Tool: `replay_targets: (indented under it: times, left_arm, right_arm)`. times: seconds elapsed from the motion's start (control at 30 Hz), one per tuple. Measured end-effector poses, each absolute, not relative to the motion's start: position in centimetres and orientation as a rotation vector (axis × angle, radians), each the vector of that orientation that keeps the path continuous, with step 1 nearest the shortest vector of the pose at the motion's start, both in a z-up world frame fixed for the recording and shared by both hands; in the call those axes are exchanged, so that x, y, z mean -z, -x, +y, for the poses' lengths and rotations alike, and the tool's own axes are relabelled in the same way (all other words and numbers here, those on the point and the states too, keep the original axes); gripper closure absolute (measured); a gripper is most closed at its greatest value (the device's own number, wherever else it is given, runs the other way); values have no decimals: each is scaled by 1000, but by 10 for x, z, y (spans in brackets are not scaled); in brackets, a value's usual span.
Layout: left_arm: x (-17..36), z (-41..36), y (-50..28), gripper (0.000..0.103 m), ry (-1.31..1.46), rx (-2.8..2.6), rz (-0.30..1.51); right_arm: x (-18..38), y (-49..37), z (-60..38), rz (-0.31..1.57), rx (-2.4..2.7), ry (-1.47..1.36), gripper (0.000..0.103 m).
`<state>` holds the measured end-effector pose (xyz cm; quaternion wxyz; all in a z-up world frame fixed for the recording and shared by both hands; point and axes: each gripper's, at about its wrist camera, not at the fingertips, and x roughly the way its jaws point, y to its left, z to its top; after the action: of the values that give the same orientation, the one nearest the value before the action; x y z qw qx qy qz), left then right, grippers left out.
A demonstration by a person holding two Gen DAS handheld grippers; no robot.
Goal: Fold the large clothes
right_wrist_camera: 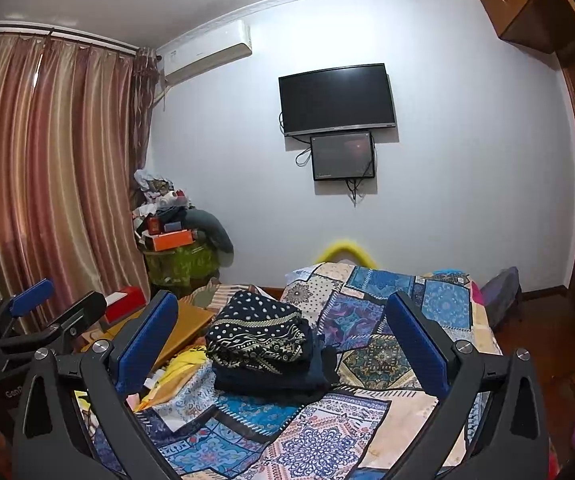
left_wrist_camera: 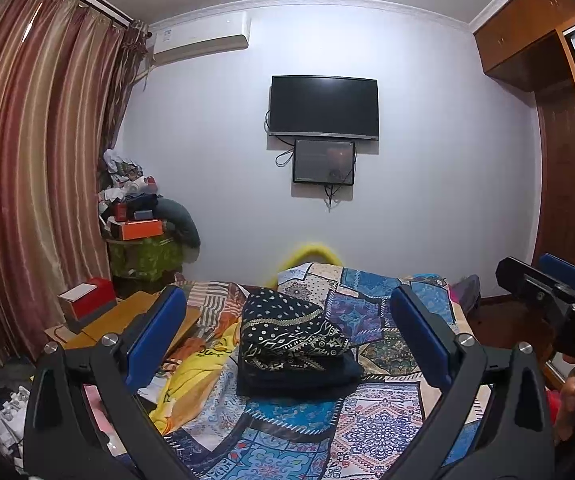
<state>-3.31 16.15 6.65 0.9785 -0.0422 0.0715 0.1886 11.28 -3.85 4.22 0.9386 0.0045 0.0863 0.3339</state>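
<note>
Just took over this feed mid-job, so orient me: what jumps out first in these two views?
A folded stack of dark patterned clothes sits mid-bed on a busy blue patchwork quilt, square between the open jaws of both grippers. On the far wall hangs a black TV with a smaller screen right beneath it. Striped curtains fill the left side.

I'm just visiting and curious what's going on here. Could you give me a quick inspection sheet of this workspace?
Surface: bed under a patchwork cover.
Job's things: folded dark patterned garment on a dark folded stack.
Clutter: yellow cloth at the bed's left edge; heaped corner pile.
Grippers: left gripper and right gripper both open, empty, raised above the bed.
Cables: cords dangle by the two wall screens.
Surroundings: curtains, air conditioner, wardrobe.
</note>
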Motion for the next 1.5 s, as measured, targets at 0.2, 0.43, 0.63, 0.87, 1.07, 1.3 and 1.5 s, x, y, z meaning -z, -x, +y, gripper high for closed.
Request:
replay_targets:
  times: [0.2,0.43,0.63,0.87,1.07,1.3,1.5]
  left_arm:
    - [-66,163,33,1,89,-370,149]
    - [-66,165,30,1,96,-362,157]
    - [-66,165,29,1,97,-357,159]
    - [-63,167,25,1,94,-343,172]
    - [-62,168,24,1,107,-331,180]
    - [-62,170,25,1,109,-323,180]
    - [-63,167,24,1,96,-319,178]
  right_arm:
    - [-41,-112,-39,182,-673,-6,0]
    - [-42,-112,-40,185,-668,-5,0]
    - [-42,-113,-40,188,-667,-8,0]
    - [-40,-113,-40,184,-656,-8,0]
    - [-39,-113,-40,188,-650,-12,0]
    - [-41,-112,-40,179,-643,-6,0]
    - [-41,-112,-39,179,-637,-2,0]
